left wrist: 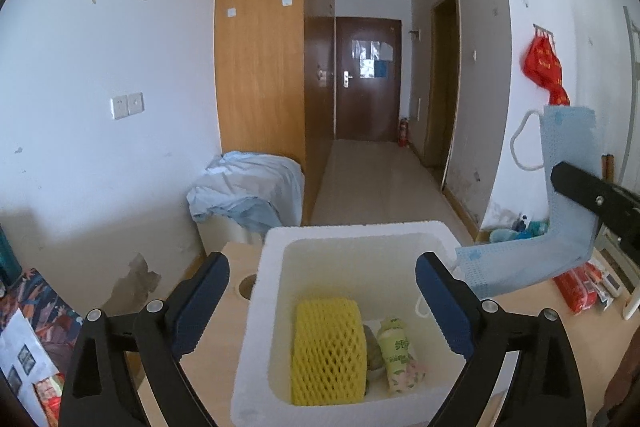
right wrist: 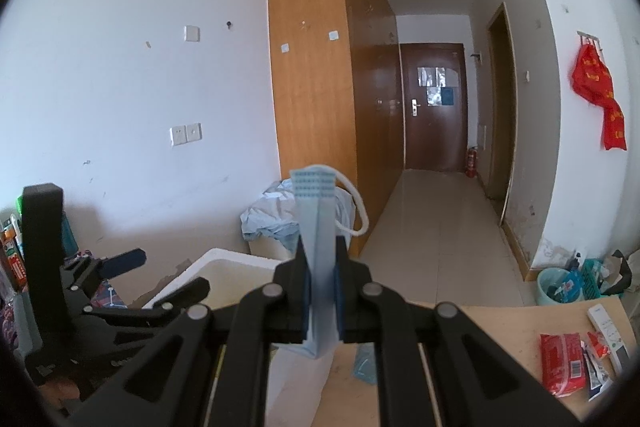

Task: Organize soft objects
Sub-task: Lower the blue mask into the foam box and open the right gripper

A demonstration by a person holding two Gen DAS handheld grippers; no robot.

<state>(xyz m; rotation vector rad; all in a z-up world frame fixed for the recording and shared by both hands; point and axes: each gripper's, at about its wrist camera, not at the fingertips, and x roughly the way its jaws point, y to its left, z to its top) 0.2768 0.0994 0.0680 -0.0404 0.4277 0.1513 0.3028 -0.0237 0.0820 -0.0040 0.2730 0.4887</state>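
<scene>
Right gripper (right wrist: 320, 287): you are pinching a blue face mask (right wrist: 318, 227) between its fingers, above the table (right wrist: 480, 339).
Left gripper (left wrist: 322, 307): you are holding its fingers wide over the white foam box (left wrist: 256, 347).
Box: it is containing a yellow foam net (left wrist: 328, 351) and a green-labelled packet (left wrist: 398, 359).

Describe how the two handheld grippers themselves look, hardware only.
Both the left gripper and right gripper are matte black plastic linkages with cut-out triangular arms joined by silver round pivot bolts. Their fingers carry dark blue ribbed pads. No cables, sleeves or markings are visible.
</scene>
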